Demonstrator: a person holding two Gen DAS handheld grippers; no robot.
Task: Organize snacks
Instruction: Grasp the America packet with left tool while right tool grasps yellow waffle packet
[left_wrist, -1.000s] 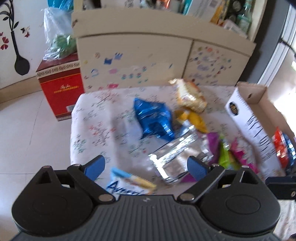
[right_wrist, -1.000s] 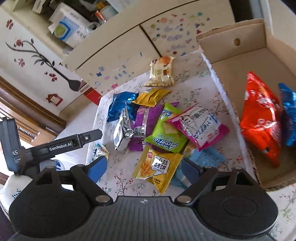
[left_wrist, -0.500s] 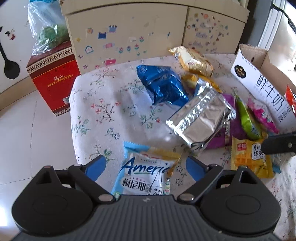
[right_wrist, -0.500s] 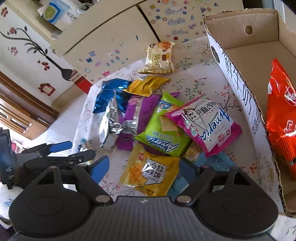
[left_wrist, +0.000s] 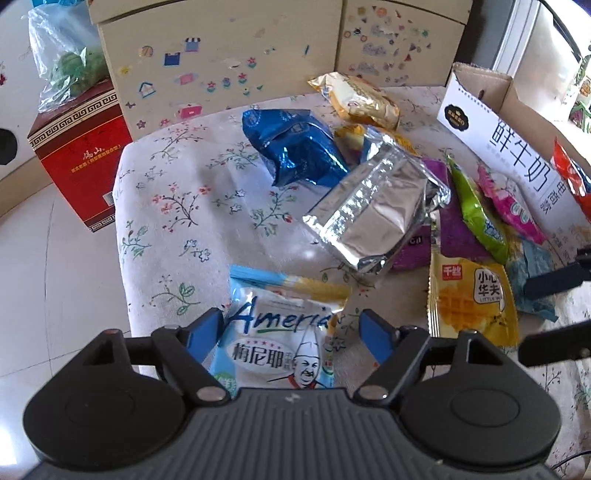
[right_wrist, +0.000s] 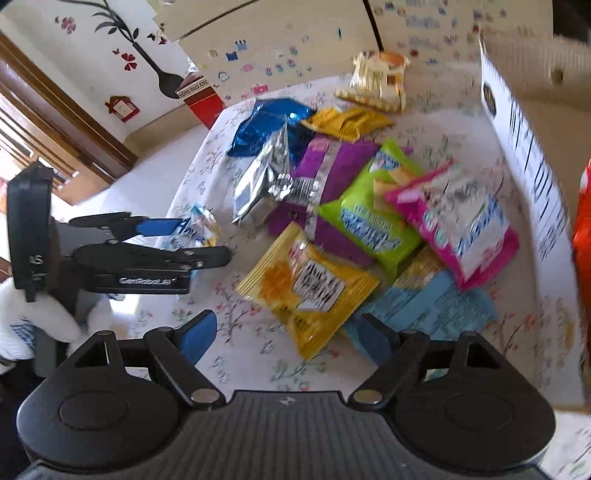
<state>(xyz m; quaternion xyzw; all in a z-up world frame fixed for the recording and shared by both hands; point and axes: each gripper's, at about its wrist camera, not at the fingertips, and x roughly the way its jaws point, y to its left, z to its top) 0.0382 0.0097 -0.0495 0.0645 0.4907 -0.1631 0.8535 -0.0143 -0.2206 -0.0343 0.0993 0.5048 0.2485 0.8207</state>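
I am closing the left tool on the white-and-blue snack packet lying at the near left corner of the bench; its jaws have just been narrowing, the packet sits between them, the left pad looks to be at the packet's edge while the right pad is still apart from it. I am keeping the pads low and square so the film is not slipping out. The right tool is standing apart, empty, over the yellow packet near the cardboard box.
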